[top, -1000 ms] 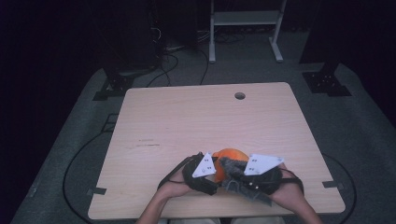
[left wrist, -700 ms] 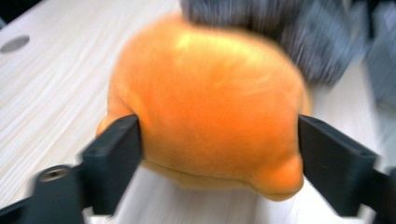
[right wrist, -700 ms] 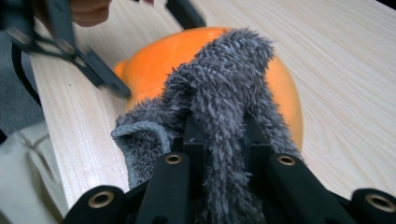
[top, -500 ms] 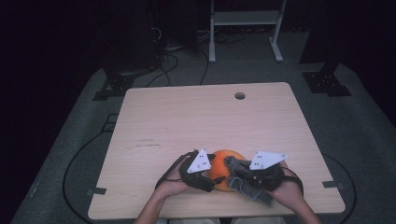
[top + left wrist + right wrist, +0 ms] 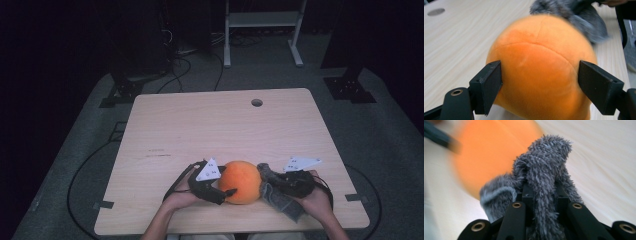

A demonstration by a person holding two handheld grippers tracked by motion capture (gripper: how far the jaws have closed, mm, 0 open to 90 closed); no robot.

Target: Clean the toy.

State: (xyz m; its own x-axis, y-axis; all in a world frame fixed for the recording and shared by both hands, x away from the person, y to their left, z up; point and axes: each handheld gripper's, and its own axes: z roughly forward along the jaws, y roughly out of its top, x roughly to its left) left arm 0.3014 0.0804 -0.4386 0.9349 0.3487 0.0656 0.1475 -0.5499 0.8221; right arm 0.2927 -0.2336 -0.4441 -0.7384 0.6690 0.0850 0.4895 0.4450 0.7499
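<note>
**Wiping down the orange plush ball with a fuzzy grey cloth**

So the round orange plush ball (image 5: pixel 241 181) is sitting on the light wooden table (image 5: pixel 215 125), close to the near edge and roughly midway along it, maybe a touch toward the right corner. The left gripper (image 5: pixel 224 192) is sitting around the ball's left side. From the left gripper view, its two black pads are standing on either side of the ball (image 5: pixel 541 72), just grazing the plush at best, not squeezing it. The jaws have just been opening, with the ball between them, so I'm calling that one released.

The right gripper (image 5: pixel 267 181) is clenched tight on a shaggy grey microfibre cloth (image 5: pixel 274 192). In the right gripper view the cloth (image 5: pixel 541 177) is bunching up out of the closed jaws and poking toward the ball (image 5: pixel 491 152), which is blurry there. From above, the cloth tip is touching or almost touching the ball's right side; I can't tell which.

My take on doing this bit well: the ball is soft and round, so it's probably going to roll away as soon as the cloth pushes on it. I'd be firming the left jaws back up on it before rubbing, and pressing toward the left gripper, not toward the table's near edge. Light strokes, keeping the cloth's loose end on the plush.
</note>
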